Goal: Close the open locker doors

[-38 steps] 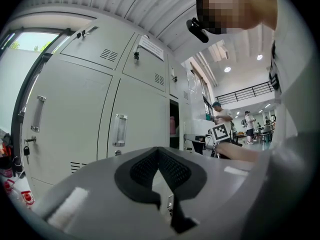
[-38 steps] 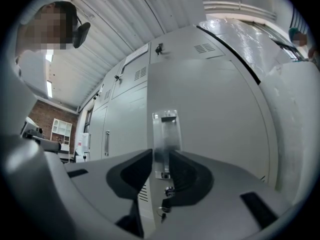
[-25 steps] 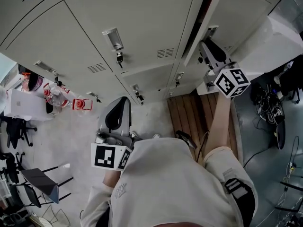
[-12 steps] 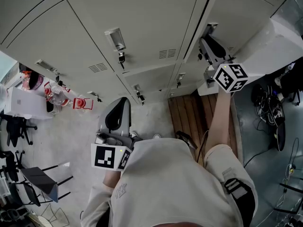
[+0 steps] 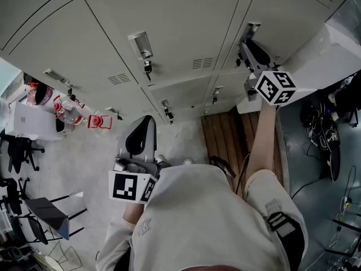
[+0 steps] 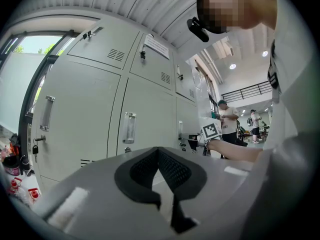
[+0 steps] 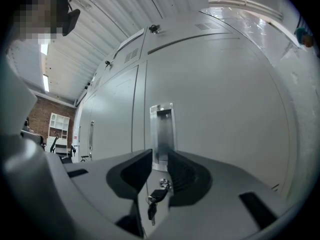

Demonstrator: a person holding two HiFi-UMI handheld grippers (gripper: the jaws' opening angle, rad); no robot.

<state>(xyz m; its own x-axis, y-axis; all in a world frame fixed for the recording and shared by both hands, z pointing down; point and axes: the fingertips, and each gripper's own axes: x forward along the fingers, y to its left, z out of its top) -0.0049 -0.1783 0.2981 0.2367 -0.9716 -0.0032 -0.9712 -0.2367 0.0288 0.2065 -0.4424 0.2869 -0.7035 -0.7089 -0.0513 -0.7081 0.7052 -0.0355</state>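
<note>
The grey locker door (image 5: 285, 13) at the upper right lies nearly flush with its neighbours. My right gripper (image 5: 243, 47) points at it just below its recessed metal handle (image 5: 251, 29). In the right gripper view the jaws (image 7: 160, 156) stand a little apart with nothing gripped; the handle (image 7: 161, 129) and a hanging key (image 7: 154, 199) show through the gap. My left gripper (image 5: 143, 121) is held back near the person's body, well away from the lockers. In the left gripper view its tips (image 6: 159, 151) meet and hold nothing.
Shut lockers fill the wall, one with a handle (image 5: 140, 43) and key (image 5: 148, 68). A wooden pallet (image 5: 225, 137) lies below the right lockers. Bottles (image 5: 70, 114) and a chair (image 5: 22, 151) stand at the left, cables (image 5: 321, 129) at the right. People (image 6: 227, 126) stand far off.
The dark gap along the right door's left edge has closed as the door swung in. My right gripper followed it toward the lockers. The left gripper stayed put.
</note>
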